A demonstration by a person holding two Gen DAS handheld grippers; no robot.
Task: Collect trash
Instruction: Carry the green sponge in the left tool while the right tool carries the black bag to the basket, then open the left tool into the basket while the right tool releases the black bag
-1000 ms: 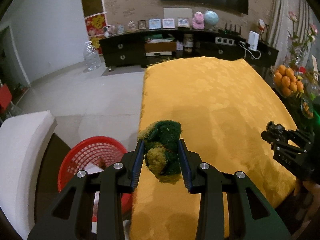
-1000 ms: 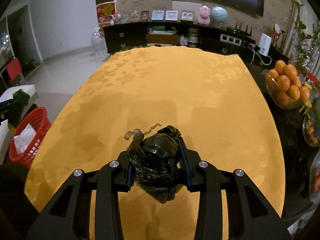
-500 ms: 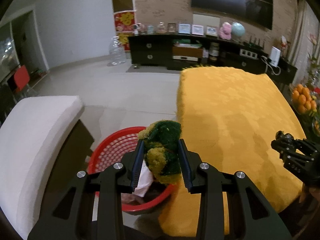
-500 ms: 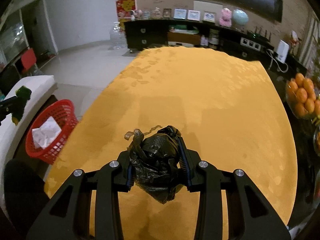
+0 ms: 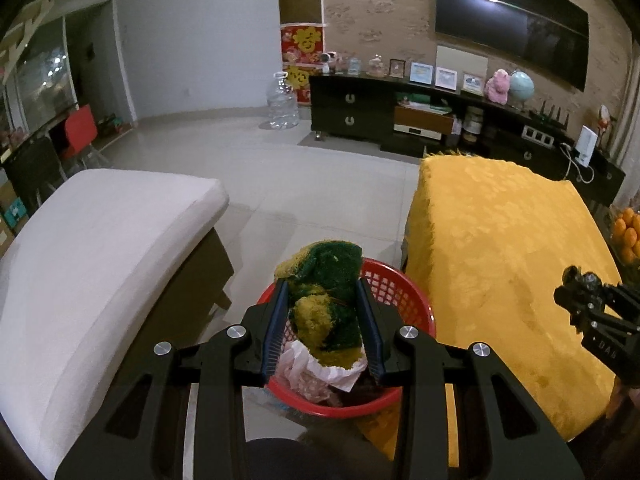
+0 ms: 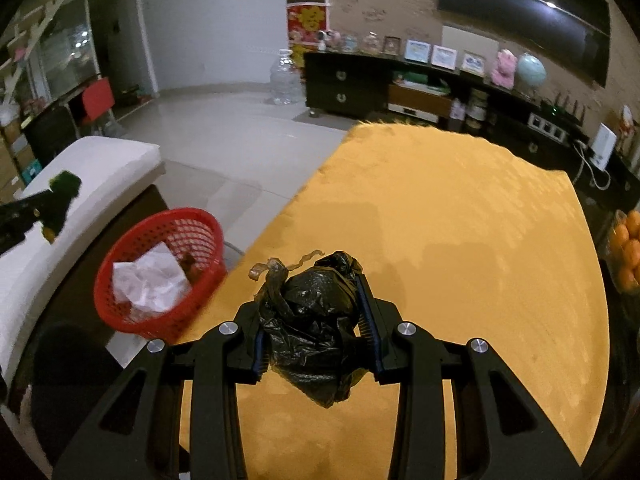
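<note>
My left gripper (image 5: 322, 300) is shut on a crumpled green and yellow scouring sponge (image 5: 326, 300), held above the red plastic basket (image 5: 404, 296) that stands on the floor beside the table. White crumpled paper (image 5: 320, 368) lies in that basket. My right gripper (image 6: 312, 304) is shut on a knotted black plastic bag (image 6: 314, 328) over the yellow tablecloth (image 6: 460, 240). In the right wrist view the red basket (image 6: 160, 272) sits low on the left, with the left gripper and sponge (image 6: 60, 196) at the far left edge. The right gripper (image 5: 576, 292) shows at the right edge of the left wrist view.
A white cushioned seat (image 5: 92, 248) stands left of the basket. A bowl of oranges (image 6: 628, 248) sits at the table's right edge. A dark TV cabinet (image 5: 400, 116) with frames and a water jug (image 5: 283, 100) line the far wall across tiled floor.
Both grippers have swung left with their loads. The left one has gone from over the table's edge to above the red basket; the right one now sees the basket closer.
</note>
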